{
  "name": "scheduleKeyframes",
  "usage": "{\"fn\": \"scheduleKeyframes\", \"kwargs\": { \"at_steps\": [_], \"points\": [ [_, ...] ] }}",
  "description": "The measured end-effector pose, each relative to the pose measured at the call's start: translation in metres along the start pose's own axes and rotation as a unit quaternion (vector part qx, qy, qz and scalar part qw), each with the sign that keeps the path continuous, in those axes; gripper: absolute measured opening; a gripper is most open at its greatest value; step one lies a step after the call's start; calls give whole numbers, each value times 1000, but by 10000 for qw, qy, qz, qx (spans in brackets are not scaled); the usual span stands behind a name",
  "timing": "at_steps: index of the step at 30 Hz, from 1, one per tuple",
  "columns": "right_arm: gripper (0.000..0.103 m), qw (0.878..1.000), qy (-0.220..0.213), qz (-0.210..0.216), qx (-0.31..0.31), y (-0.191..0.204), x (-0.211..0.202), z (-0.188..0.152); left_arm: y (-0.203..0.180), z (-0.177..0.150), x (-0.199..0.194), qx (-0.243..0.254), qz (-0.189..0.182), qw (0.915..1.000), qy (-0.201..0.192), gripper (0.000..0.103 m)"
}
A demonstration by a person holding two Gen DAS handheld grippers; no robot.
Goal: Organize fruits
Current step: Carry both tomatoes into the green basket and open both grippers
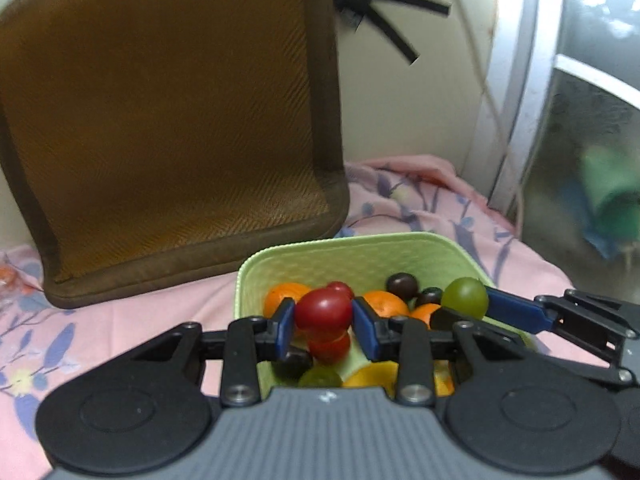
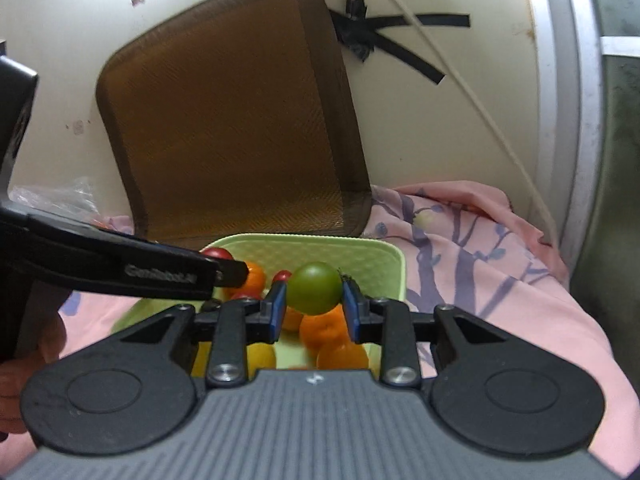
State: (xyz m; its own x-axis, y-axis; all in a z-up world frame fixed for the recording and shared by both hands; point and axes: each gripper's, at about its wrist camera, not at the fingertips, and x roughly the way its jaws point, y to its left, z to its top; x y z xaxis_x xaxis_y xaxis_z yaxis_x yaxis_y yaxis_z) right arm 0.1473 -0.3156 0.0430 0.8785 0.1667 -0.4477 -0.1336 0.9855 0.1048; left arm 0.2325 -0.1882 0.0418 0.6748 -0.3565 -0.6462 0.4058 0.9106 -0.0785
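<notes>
Both grippers loaded over the pale green plastic tub (image 1: pixel 400 248): left gripper (image 1: pixel 323 326) pinching a round red tomato (image 1: pixel 323 309), right gripper (image 2: pixel 314 302) pinching a green tomato (image 2: pixel 313 288), with oranges and dark fruit heaped unsorted below.

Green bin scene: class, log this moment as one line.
left gripper: red tomato | right gripper: green tomato | both over green bin

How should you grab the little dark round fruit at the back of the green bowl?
Probably pinch the dark fruit across its round middle, coming straight down from above. It sits low against the green bowl's back wall, with an orange close beside it, so a sideways approach looks blocked.
</notes>
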Motion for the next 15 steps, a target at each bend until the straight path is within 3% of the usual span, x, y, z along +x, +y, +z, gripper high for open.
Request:
{"fn": "scheduleKeyframes", "kwargs": {
  "at_steps": [4,9,15],
  "points": [
    [40,9999,86,109,54,-2,14,-7,5,-4,12,-60,-58,9999,84,41],
    [45,9999,-94,8,-41,-1,8,-9,6,-6,11,-41,158,9999,-27,55],
    [45,9997,-244,-38,31,11,-17,-7,3,-11,-27,8,329,9989,-336,62]
  ]
}}
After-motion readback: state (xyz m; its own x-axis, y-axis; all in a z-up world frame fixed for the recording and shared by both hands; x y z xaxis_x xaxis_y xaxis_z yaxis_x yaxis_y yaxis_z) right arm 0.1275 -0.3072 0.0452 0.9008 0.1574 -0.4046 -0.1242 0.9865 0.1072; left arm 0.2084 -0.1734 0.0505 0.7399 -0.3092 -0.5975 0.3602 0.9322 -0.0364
